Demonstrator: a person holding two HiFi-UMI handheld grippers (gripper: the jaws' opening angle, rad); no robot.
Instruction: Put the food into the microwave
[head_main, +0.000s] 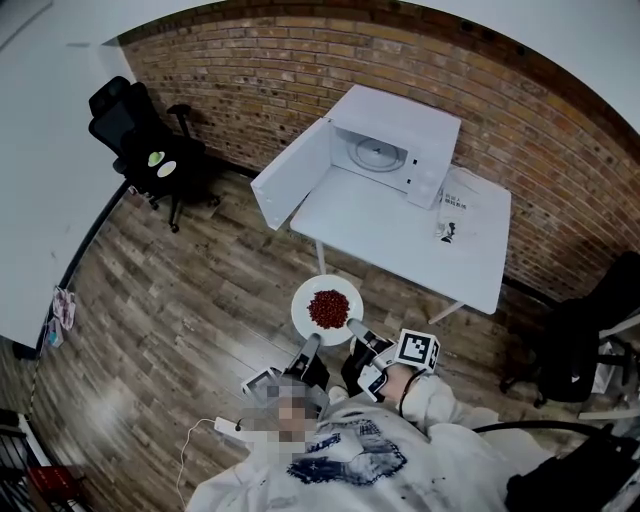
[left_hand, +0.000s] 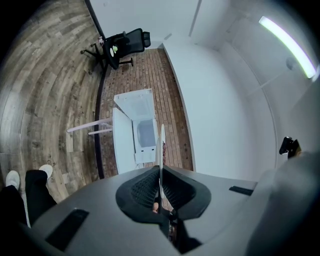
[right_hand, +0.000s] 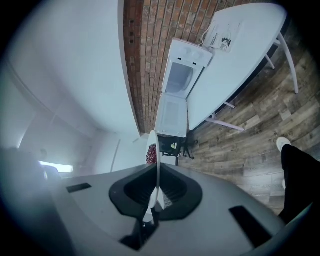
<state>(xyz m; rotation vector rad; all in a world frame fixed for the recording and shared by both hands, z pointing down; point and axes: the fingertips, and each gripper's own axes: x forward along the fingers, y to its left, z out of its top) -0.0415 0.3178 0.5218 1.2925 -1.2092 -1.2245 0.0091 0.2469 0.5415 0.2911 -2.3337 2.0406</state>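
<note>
A white plate (head_main: 312, 321) heaped with red food (head_main: 329, 308) hangs level above the wooden floor, short of the white table (head_main: 470, 262). My left gripper (head_main: 308, 347) is shut on its near left rim and my right gripper (head_main: 356, 329) is shut on its near right rim. In the left gripper view the plate (left_hand: 161, 150) shows edge-on between the pads (left_hand: 160, 187). In the right gripper view the plate (right_hand: 155, 167) is pinched the same way, with the red food (right_hand: 151, 154) on it. The white microwave (head_main: 400, 145) stands on the table with its door (head_main: 288, 172) swung wide and the turntable (head_main: 376, 154) bare.
A black office chair (head_main: 150, 150) stands at the brick wall (head_main: 520, 140) to the left. A paper booklet (head_main: 458, 210) lies on the table right of the microwave. Another dark chair (head_main: 580, 350) is at the right. A white power strip (head_main: 228, 428) lies on the floor near my feet.
</note>
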